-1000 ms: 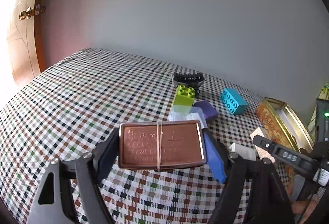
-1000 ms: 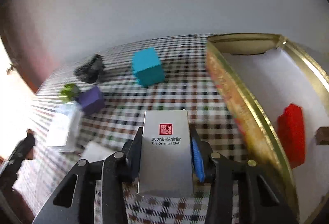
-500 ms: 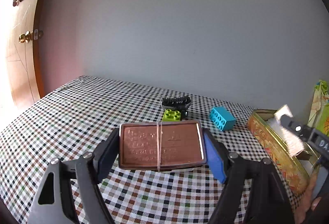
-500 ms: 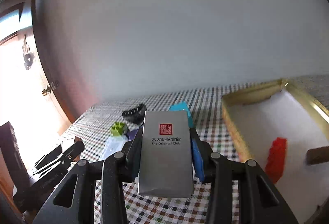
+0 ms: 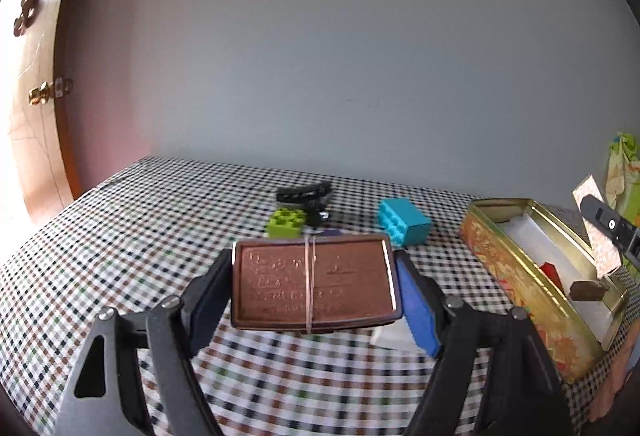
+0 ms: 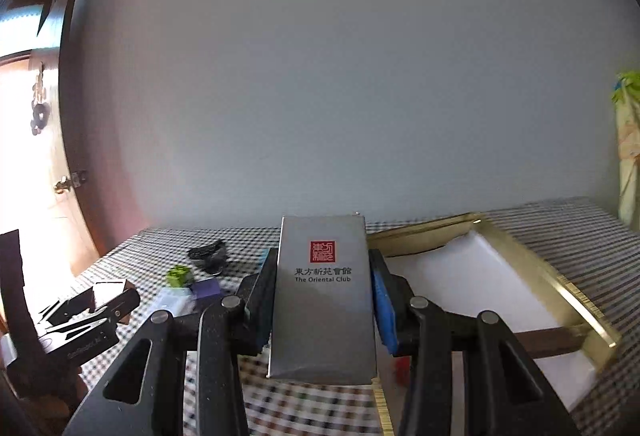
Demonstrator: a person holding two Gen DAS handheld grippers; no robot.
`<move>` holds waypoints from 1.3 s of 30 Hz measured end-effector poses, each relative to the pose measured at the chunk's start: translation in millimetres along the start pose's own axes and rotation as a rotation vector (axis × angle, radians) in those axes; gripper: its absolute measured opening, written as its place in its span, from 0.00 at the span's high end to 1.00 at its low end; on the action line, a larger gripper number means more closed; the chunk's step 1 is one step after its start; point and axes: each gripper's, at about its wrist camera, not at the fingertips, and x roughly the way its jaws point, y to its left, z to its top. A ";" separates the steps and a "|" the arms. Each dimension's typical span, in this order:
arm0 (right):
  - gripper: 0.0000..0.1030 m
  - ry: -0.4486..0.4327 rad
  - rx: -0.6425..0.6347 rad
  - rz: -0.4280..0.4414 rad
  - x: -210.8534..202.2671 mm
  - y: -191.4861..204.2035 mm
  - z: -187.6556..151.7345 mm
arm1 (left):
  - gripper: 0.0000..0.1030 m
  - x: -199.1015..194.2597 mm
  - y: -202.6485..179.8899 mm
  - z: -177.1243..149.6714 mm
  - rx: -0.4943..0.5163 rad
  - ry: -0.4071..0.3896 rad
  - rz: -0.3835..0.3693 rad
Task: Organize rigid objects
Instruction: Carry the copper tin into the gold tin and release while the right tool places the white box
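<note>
Brown embossed metal case (image 5: 312, 282), rubber-banded, clamped in left tool (image 5: 316, 288); grey slim card box (image 6: 323, 300) clamped in right tool (image 6: 322, 300). Both have lifted off the checked bench (image 5: 120, 236); gold tin (image 6: 536, 268) now just right of the right tool, likely the drop point.

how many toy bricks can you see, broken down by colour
green brick: 1
teal brick: 1
purple brick: 1
red brick, inside the gold tin: 1
total: 4
</note>
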 end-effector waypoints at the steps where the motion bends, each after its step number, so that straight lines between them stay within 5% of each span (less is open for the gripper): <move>1: 0.57 -0.003 0.005 -0.003 -3.2 -6.8 -0.9 | 0.25 -1.8 -3.0 0.1 0.004 -0.002 -0.005; 29: 0.57 0.014 -0.039 -0.269 -1.6 -128.6 -5.3 | 0.25 6.5 -144.3 22.5 0.148 -0.036 -0.262; 39: 0.57 0.071 0.018 -0.249 0.0 -142.9 -2.7 | 0.25 22.3 -194.8 17.7 0.201 0.022 -0.335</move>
